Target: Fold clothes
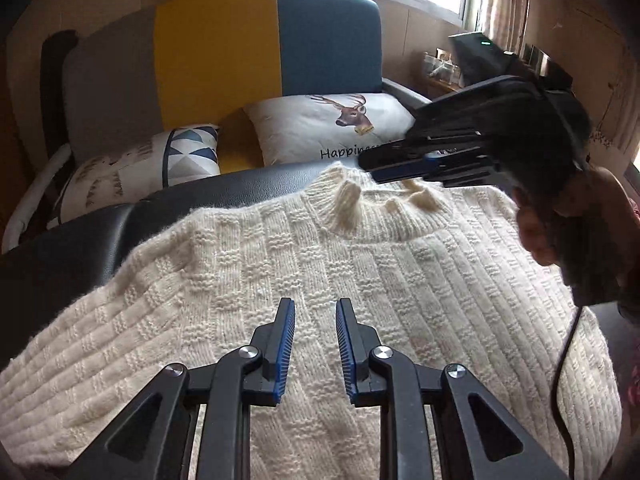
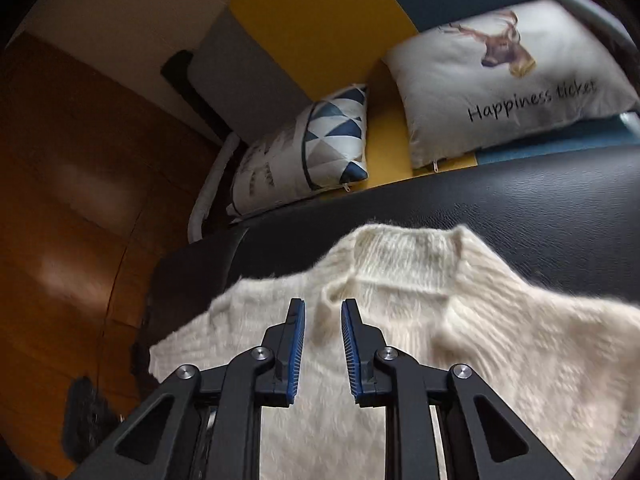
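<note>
A cream knitted sweater [image 1: 360, 272] lies spread on a black leather surface [image 1: 80, 240], its collar [image 1: 352, 204] at the far edge. My left gripper [image 1: 315, 304] hovers open over the middle of the sweater, nothing between its fingers. My right gripper [image 1: 368, 166] comes in from the right, held in a hand [image 1: 536, 232], its tips just above the collar. In the right wrist view the right gripper [image 2: 323, 304] stands open over the sweater [image 2: 480, 360], just left of the collar [image 2: 400, 256], and holds nothing.
Behind the black surface [image 2: 480, 200] stands a yellow and blue sofa [image 1: 280, 48] with a deer pillow [image 1: 332, 128] and a triangle-pattern pillow [image 1: 188, 152]. A black cable [image 1: 560, 360] hangs at the right. Wooden floor [image 2: 60, 200] lies to the left.
</note>
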`<state>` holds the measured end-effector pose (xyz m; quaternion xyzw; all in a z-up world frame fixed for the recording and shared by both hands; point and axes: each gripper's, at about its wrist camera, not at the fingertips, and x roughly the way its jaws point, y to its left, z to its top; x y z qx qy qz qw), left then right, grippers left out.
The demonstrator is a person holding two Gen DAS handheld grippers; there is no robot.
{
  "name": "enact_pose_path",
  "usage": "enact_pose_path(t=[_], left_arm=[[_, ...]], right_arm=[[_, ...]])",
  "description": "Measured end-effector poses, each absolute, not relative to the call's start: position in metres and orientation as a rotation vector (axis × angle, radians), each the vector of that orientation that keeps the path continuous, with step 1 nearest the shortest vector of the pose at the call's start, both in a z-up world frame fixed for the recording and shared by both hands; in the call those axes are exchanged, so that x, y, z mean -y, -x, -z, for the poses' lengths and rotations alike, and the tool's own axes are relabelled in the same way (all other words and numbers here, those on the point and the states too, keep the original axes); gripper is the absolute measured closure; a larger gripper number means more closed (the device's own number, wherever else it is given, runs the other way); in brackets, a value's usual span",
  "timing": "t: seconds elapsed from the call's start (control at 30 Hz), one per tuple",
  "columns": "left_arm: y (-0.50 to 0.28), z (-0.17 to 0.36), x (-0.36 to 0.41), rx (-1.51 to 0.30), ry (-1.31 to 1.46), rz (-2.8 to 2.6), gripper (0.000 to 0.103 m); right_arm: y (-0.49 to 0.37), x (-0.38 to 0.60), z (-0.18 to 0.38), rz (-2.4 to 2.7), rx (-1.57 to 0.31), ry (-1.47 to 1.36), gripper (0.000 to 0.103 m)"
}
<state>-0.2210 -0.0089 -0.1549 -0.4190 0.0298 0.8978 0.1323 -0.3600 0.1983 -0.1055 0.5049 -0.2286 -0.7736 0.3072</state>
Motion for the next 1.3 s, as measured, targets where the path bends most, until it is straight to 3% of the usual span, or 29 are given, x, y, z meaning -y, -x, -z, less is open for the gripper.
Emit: enact_pose_path(t=[0.23, 0.27, 0.3, 0.33, 0.47, 0.53, 0.7, 0.83, 0.87, 0.93, 0.97, 1.0, 1.3], left_arm=[[0.223, 0.176, 0.007, -0.083, 1.263, -2.561, 0.083], [0.221, 0.177, 0.006, -0.078, 1.266, -2.563, 0.083], [0.222, 0.178, 0.006, -0.078, 1.273, -2.567, 0.083], [0.222, 0.178, 0.006, -0.078, 1.280, -2.571, 0.083], [0.219, 0.181, -0.001, -0.125, 1.293, -2.602, 0.082], [0.219, 0.181, -0.003, -0.127, 1.303, -2.615, 0.082], [0.224, 0.176, 0.007, 0.001, 1.335, -2.578, 0.082], [0.224, 0.162, 0.041, 0.303, 1.373, -2.538, 0.083], [0.221, 0.157, 0.048, 0.361, 1.365, -2.539, 0.085], [0.210, 0.147, 0.060, 0.448, 1.337, -2.542, 0.085], [0.204, 0.143, 0.060, 0.435, 1.329, -2.552, 0.085], [0.199, 0.141, 0.056, 0.400, 1.321, -2.556, 0.085], [0.138, 0.139, -0.056, 0.084, 1.271, -2.381, 0.085]], right_arm=[[0.394, -0.171, 0.143, 1.939, 0.706, -1.437, 0.080], [0.393, -0.167, 0.141, 1.952, 0.690, -1.410, 0.083], [0.392, -0.162, 0.135, 1.967, 0.663, -1.367, 0.095], [0.390, -0.156, 0.128, 1.982, 0.637, -1.324, 0.100], [0.394, -0.142, 0.109, 2.130, 0.471, -1.223, 0.100], [0.403, -0.135, 0.121, 2.157, 0.371, -1.310, 0.100], [0.406, -0.135, 0.126, 2.197, 0.308, -1.373, 0.101], [0.382, -0.173, 0.095, 2.182, 0.472, -1.340, 0.098], [0.371, -0.190, 0.085, 2.182, 0.518, -1.317, 0.092], [0.349, -0.225, 0.066, 2.180, 0.613, -1.269, 0.069], [0.329, -0.255, 0.060, 2.198, 0.691, -1.233, 0.056], [0.304, -0.289, 0.055, 2.226, 0.753, -1.201, 0.053], [0.048, -0.585, 0.078, 2.722, 1.457, -1.107, 0.051]])
